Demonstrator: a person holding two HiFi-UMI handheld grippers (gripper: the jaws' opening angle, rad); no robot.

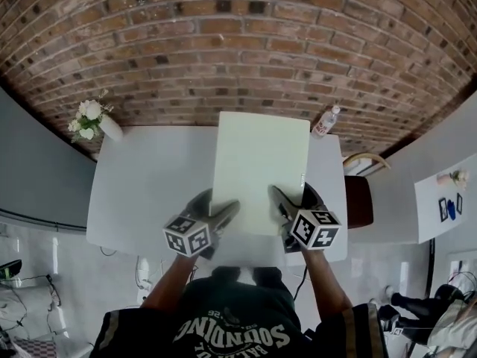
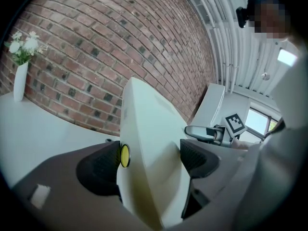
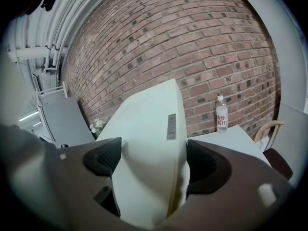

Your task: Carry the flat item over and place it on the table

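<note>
both grippers hold one pale flat board (image 1: 259, 166) by its near edge, over a white table (image 1: 149, 192) that stands against a brick wall (image 1: 238, 43).

the left gripper (image 2: 151, 160) is clamped on the board's near left corner. its jaws stand only as far apart as the board is thick, with a dark pad (image 2: 101, 166) pressed on each face. a small yellow disc (image 2: 124, 155) sits where the left pad meets the board.

the right gripper (image 3: 154, 165) is closed the same way on the near right corner, and the board fills the gap between its jaws. a grey strip (image 3: 172, 126) on the board's edge is too small to read.

from the head view the board covers the middle of the table and reaches almost to the wall. whether its far end touches the tabletop or hangs above it cannot be told. the near edge is partly covered by the grippers and their marker cubes.

a vase (image 1: 110, 127) of white flowers stands at the table's far left corner, and a bottle (image 1: 326, 121) at the far right. a chair (image 1: 358, 192) just right of the table is cut off by the table's edge.
</note>
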